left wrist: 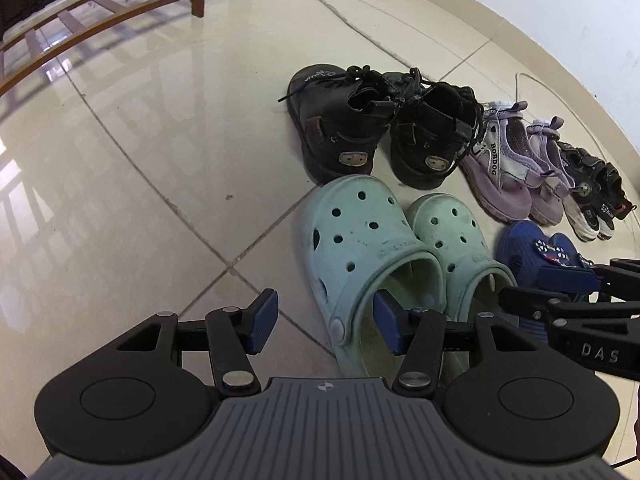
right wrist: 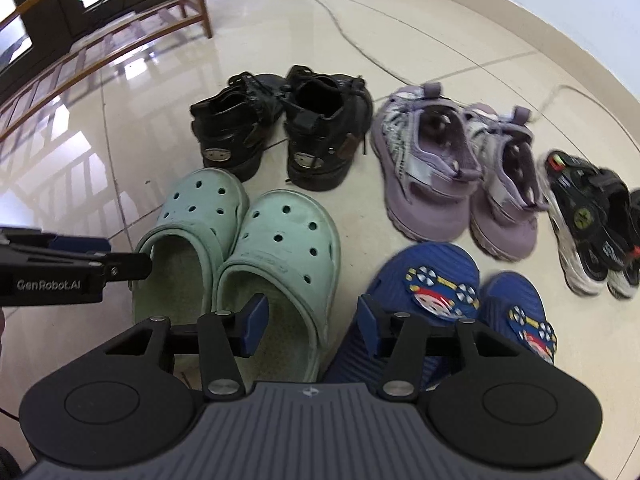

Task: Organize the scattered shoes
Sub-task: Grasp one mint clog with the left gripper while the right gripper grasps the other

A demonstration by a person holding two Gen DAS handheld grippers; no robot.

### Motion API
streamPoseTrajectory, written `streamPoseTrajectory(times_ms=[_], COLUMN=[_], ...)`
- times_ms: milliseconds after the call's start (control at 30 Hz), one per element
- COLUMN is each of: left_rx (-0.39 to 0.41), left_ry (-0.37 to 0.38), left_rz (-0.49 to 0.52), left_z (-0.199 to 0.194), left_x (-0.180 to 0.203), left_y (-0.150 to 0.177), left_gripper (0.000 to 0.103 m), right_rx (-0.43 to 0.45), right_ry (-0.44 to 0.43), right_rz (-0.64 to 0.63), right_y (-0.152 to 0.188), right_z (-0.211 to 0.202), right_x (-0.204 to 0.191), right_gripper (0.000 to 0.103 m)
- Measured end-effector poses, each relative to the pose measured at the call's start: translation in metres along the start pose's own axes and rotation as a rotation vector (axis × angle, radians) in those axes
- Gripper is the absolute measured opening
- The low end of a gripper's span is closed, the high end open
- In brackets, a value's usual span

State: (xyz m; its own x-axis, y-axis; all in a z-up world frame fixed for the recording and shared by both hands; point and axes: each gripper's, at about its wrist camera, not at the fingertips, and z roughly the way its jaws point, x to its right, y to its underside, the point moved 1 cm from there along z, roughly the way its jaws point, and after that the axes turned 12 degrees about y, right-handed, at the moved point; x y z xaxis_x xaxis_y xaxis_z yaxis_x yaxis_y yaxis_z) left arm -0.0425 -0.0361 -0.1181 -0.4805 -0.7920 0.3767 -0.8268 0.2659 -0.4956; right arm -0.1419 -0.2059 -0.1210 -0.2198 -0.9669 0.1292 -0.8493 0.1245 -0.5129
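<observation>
Two mint green clogs lie side by side on the tiled floor, toes pointing away. My left gripper is open and straddles the outer wall of the left clog, one pad inside its opening and the other over bare floor. My right gripper is open too, with one pad inside the right clog and the other over a blue cartoon slipper. Neither pair of pads presses on anything. Each gripper shows at the edge of the other view: right gripper, left gripper.
Behind the clogs stand a pair of black lace-up boots, purple sandals and black-and-white sandals. A second blue slipper lies at right. A wooden rack and a floor cable are farther off.
</observation>
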Motion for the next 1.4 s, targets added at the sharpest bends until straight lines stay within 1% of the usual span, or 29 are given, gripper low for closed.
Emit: streamPoseTrajectory(times_ms=[67,133,233,300,400,433,467,533,600,667,700,767,933,1033,1233,1400], left_rx=[-0.001,-0.009,-0.010,-0.014,-0.023,-0.026,-0.025,-0.014,0.006,0.019,0.024,0.028,0.039,0.056,0.100,0.139], left_ry=[0.010,0.017,0.014,0.015,0.019,0.021,0.019,0.004,-0.013,-0.027,-0.035,-0.038,-0.060,-0.079,-0.133,-0.208], left_rz=[0.000,0.002,0.003,-0.006,-0.011,-0.007,-0.001,0.016,0.036,0.045,0.048,0.034,0.008,-0.017,-0.061,-0.121], left_z=[0.003,0.008,0.013,0.017,0.023,0.025,0.026,0.027,0.026,0.024,0.023,0.020,0.011,-0.004,-0.047,-0.091], left_x=[-0.001,-0.001,-0.002,-0.003,-0.002,-0.001,0.000,0.003,0.005,0.006,0.006,0.003,-0.004,-0.010,-0.030,-0.056], left_y=[-0.001,-0.001,-0.001,-0.001,-0.001,-0.001,-0.001,0.000,0.003,0.005,0.005,0.007,0.006,0.003,-0.003,-0.012], left_gripper=[0.051,0.050,0.049,0.047,0.040,0.034,0.032,0.029,0.025,0.017,0.015,0.014,0.014,0.014,0.014,0.014], right_rx=[0.001,-0.005,-0.020,-0.020,-0.018,-0.020,-0.025,-0.034,-0.030,-0.027,-0.027,-0.026,-0.035,-0.035,0.005,0.045], right_ry=[-0.010,-0.004,-0.005,0.001,0.009,0.009,0.008,0.008,0.008,0.012,0.014,0.014,0.012,0.009,-0.027,-0.068], right_rz=[-0.025,-0.035,-0.038,-0.047,-0.049,-0.044,-0.033,-0.024,-0.017,-0.002,0.006,0.015,0.006,-0.003,-0.042,-0.101], right_y=[-0.001,-0.002,-0.003,-0.004,-0.003,-0.003,-0.003,-0.002,-0.001,-0.001,-0.001,-0.001,-0.006,-0.012,-0.033,-0.055], right_z=[0.004,0.010,0.020,0.025,0.028,0.030,0.032,0.035,0.037,0.037,0.036,0.035,0.030,0.023,0.001,-0.020], right_x=[-0.005,-0.007,-0.010,-0.013,-0.012,-0.012,-0.010,-0.009,-0.009,-0.008,-0.007,-0.007,-0.014,-0.022,-0.052,-0.088], right_gripper=[0.050,0.048,0.041,0.040,0.037,0.035,0.032,0.026,0.024,0.021,0.020,0.017,0.014,0.012,0.011,0.011])
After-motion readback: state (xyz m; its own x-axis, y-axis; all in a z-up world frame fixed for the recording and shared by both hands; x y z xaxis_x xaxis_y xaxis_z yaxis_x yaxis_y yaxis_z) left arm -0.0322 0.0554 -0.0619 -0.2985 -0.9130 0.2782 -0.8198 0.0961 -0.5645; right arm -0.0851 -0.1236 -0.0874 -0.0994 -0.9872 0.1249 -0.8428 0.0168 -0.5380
